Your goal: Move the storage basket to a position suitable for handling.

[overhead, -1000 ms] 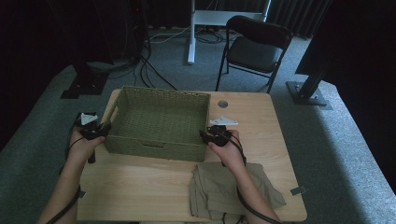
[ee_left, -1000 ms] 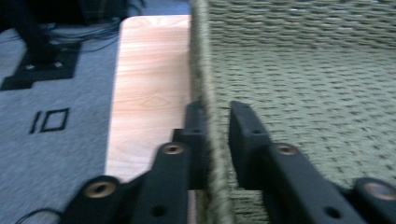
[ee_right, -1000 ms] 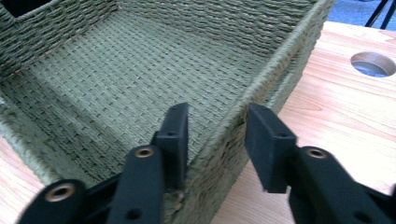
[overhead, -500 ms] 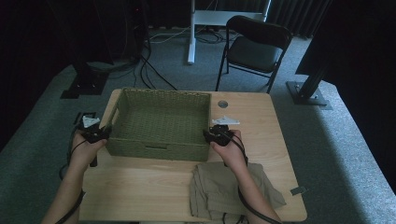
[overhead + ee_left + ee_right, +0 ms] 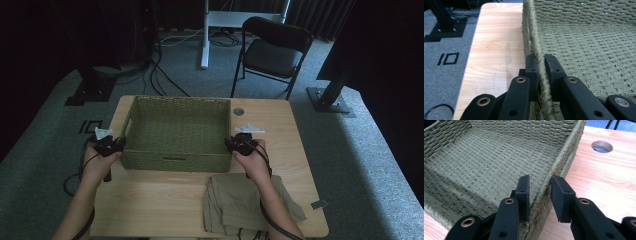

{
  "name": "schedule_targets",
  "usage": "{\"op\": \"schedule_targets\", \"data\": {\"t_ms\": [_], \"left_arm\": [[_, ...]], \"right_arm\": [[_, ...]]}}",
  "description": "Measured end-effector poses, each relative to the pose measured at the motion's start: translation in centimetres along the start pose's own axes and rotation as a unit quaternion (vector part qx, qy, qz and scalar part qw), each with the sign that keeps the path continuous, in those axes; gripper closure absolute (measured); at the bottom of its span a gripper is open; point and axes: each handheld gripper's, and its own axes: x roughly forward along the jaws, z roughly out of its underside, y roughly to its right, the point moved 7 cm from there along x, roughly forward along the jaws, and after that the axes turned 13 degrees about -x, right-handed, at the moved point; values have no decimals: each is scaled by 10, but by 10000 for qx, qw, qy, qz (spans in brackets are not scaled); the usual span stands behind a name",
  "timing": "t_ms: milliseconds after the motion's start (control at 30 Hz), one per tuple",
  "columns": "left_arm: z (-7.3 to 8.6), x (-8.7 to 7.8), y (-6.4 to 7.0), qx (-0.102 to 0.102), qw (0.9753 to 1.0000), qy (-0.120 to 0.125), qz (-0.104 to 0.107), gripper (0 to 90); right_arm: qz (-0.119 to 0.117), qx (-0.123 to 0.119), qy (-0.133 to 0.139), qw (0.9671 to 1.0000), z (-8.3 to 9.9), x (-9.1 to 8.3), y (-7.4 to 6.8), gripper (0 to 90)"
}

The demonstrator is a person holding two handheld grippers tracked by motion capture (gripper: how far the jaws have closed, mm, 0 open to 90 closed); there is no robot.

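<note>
A recording studio or lab room, not a home. Black curtains (image 5: 45, 45) close off the back and sides, grey carpet (image 5: 360, 150) covers the floor, and black stand bases (image 5: 330, 97) sit beyond the worktop's (image 5: 165, 200) far corners. Cables (image 5: 165, 75) run loose over the carpet, beside a white stand leg (image 5: 204, 35) and a folding chair (image 5: 272, 52).

Table (image 5: 165, 195) bears basket (image 5: 175, 131), folded cloth (image 5: 240, 205)
</note>
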Motion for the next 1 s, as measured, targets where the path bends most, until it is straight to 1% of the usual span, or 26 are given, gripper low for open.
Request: {"op": "schedule_targets", "data": {"t_ms": [167,300,467,533,600,667,700,733,767,800,833,867,900,933,1000], "left_arm": [[4,1,14,34,10000,-42,45,825],[6,2,23,50,10000,-60,56,822],[8,3,36,120,9998,-127,108,815],[9,4,40,81,9998,-137,151,810],[10,5,42,-56,9996,-168,216,803],[10,5,42,-78,9996,-164,224,798],[10,5,44,-111,9992,-169,347,798],[11,5,46,-144,9986,-201,463,677],[10,5,47,-55,9987,-184,475,630],[8,4,47,7,9986,-127,512,585],[4,4,48,-27,9982,-51,590,491],[0,4,49,-59,9979,8,648,426],[-3,4,49,-70,9978,27,662,397],[-6,5,49,-41,9978,17,661,375],[-13,7,48,-24,9977,59,669,349]], "right_arm": [[60,9,-35,10000,5,-6,11,702],[59,105,-10,9999,10,-10,19,705],[132,97,-77,9998,14,-16,29,712],[139,125,-86,9998,17,-19,33,713],[139,166,-83,9997,18,-21,36,715],[147,170,-76,9997,19,-21,37,714],[138,174,-77,9997,19,-22,38,714],[101,174,-94,9998,19,-22,38,709],[75,163,-105,9998,19,-22,38,689],[31,158,-93,9998,18,-22,38,644],[-41,183,-78,9998,16,-23,37,595],[-89,176,-51,9998,15,-22,36,580],[-86,150,-32,9998,13,-23,36,568],[-64,125,-10,9999,10,-23,36,535],[46,130,74,9999,4,-23,40,506]]}}
